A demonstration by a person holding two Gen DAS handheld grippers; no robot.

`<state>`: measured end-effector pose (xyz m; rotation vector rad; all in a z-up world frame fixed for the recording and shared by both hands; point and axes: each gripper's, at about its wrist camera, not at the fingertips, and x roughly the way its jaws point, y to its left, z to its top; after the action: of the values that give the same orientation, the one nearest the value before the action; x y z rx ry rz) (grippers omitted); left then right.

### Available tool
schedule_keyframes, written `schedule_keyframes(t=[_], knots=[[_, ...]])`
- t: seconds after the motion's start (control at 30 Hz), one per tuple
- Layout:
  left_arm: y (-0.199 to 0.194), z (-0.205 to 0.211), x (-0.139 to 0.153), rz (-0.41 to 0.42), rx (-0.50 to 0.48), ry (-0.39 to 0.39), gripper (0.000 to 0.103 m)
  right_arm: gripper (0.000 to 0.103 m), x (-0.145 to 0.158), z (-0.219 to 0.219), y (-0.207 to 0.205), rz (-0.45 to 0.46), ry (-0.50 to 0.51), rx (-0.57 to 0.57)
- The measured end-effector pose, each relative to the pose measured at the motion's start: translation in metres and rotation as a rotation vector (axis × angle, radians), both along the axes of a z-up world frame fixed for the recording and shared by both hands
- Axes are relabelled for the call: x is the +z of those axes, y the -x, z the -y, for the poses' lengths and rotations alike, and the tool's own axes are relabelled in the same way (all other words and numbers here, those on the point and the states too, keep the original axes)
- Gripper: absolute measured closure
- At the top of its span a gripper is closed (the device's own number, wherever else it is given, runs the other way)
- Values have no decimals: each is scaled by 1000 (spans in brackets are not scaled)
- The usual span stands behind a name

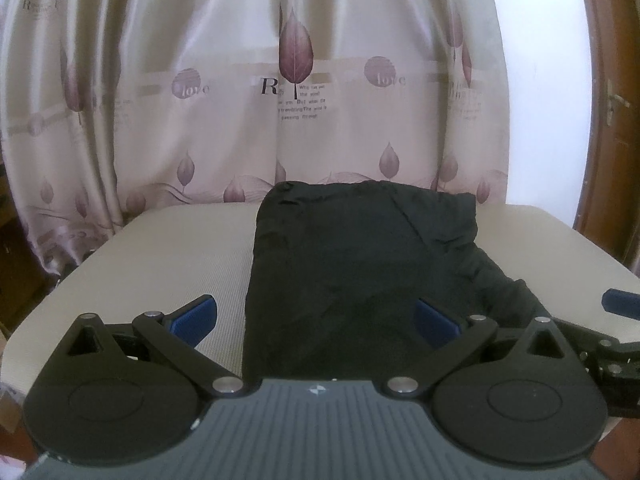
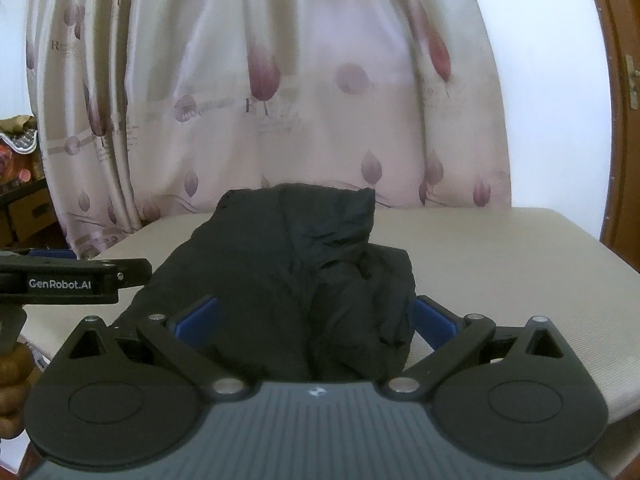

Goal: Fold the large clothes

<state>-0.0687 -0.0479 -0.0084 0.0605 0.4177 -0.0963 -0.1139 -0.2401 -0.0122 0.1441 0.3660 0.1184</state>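
Observation:
A black garment (image 1: 352, 264) lies folded into a rough rectangle on a beige table (image 1: 160, 256). Its right side is bunched and wrinkled. My left gripper (image 1: 316, 322) is open just above the garment's near edge, its left finger over bare table and its right finger over the cloth. In the right wrist view the same black garment (image 2: 296, 280) shows as a lumpy pile with a raised fold at the back. My right gripper (image 2: 316, 320) is open with the garment's near end between the blue pads (image 2: 434, 322). Whether the pads touch the cloth is unclear.
A cream curtain (image 1: 296, 92) with purple leaf prints hangs behind the table. A brown wooden door frame (image 2: 620, 120) stands at the right. The other gripper's body (image 2: 72, 282) and a hand (image 2: 14, 380) show at the left. Boxes (image 2: 24, 216) sit far left.

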Motion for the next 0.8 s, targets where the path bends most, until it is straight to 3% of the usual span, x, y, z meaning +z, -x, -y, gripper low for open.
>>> schedule_keyframes(t=[0.8], knots=[[-10,1,-9,-25,-5,10,0,0,-7,-5,-22,-51,43,-52]])
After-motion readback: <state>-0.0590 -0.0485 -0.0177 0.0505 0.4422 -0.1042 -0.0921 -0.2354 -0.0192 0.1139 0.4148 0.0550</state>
